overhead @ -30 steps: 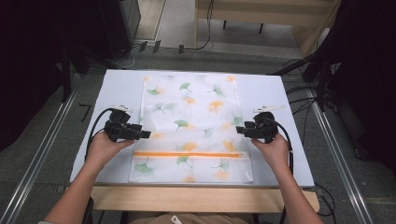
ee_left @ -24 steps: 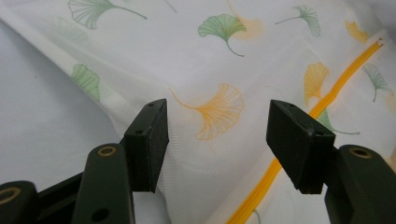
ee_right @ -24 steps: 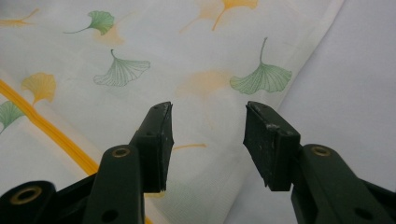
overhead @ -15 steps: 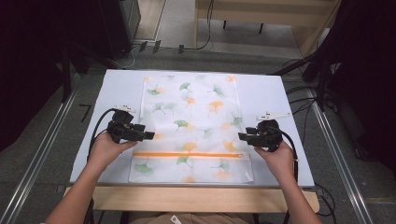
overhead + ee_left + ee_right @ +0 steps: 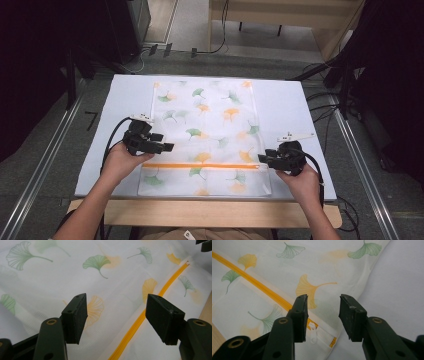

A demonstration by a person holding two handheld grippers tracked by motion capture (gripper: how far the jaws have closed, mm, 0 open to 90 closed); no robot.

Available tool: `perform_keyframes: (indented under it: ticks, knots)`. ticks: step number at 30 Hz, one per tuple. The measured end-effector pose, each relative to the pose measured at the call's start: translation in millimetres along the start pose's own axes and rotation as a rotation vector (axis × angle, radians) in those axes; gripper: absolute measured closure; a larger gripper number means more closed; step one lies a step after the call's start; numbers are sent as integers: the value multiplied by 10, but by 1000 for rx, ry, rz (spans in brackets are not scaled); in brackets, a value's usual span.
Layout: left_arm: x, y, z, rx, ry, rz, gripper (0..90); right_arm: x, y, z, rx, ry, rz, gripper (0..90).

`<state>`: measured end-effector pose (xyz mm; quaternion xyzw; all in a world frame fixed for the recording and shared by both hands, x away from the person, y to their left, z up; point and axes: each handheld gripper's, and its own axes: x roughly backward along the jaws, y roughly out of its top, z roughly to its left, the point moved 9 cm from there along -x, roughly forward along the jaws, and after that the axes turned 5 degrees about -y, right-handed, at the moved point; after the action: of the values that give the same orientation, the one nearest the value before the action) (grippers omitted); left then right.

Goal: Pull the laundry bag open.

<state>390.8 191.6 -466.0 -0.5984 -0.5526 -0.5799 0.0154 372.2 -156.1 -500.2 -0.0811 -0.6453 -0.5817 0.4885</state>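
A white cloth cover printed with green and orange ginkgo leaves lies flat on the table, with an orange zipper running across it near the front. My left gripper hovers over the cover's left edge just above the zipper. The left gripper is open; its jaws have just been opening and nothing is pinched between them. My right gripper sits at the zipper's right end. The right gripper is open, its jaws have just been closing, and cloth lies beneath the gap. The white zipper pull rests under one jaw.
The cover rests on a pale mat that covers the table. A wooden table edge runs along the front. Black cables trail from both grippers. Metal rails flank the table on the floor, and dark furniture stands at the back.
The right hand has moved toward the table's front, from beside the cover's middle to the zipper's right end. The left hand has shifted slightly inward over the cover's edge.
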Motion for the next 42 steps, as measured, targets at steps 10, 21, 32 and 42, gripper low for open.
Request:
perform_keyframes:
  ticks: [10, 21, 32, 42]
  knots:
    - [-119, 103, -117, -46, -20, -1, 352, -74, -126, -10, -11, 5, 41, 673]
    - [-214, 165, -169, -77, -23, 20, 354, -124, -270, -29, -42, -8, 106, 900]
    - [-258, 197, -192, -84, -27, 20, 356, -188, -341, 49, -27, -2, 131, 900]
    - [-267, 204, -204, -83, -34, 16, 356, -231, -323, 158, -36, 45, 131, 900]
